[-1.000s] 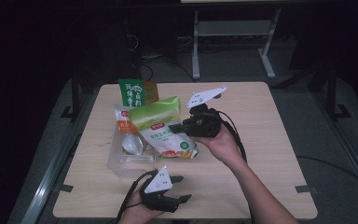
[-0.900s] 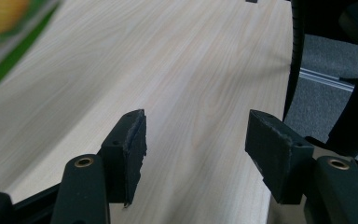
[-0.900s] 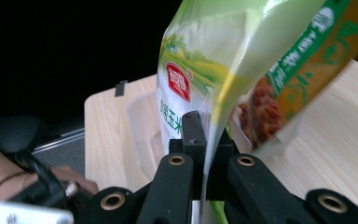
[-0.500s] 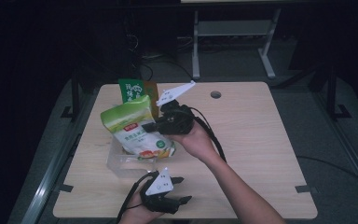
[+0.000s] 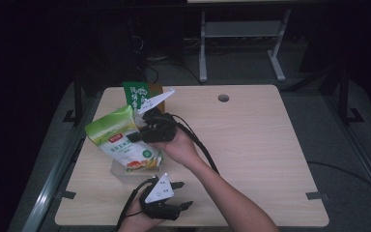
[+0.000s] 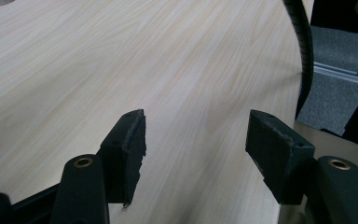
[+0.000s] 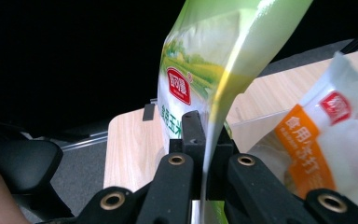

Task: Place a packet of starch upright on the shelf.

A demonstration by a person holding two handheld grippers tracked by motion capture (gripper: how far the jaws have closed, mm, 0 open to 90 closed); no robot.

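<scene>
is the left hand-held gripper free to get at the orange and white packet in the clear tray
Probably yes. The left hand-held gripper is open and empty just beside the clear tray, though the green bag in the right hand-held gripper hangs over the orange and white packet.

Left tool seen from behind its own two black jaws, which rise from the bottom edge. Jaws stand apart, nothing between them; bare wood grain shows through the gap. Pads worn and rough along their edges. Brass-coloured rivets on the arms below each jaw.

Surface: pale wood laminate, grain running diagonally, lit evenly. A dark rounded mark, partly cut off, at the top left corner.

Black ribbed cable curves down along the right side, crossing the surface edge. Beyond that edge: grey carpeted floor and a pale metal rail. Dark shape at far right, not identifiable.
</scene>
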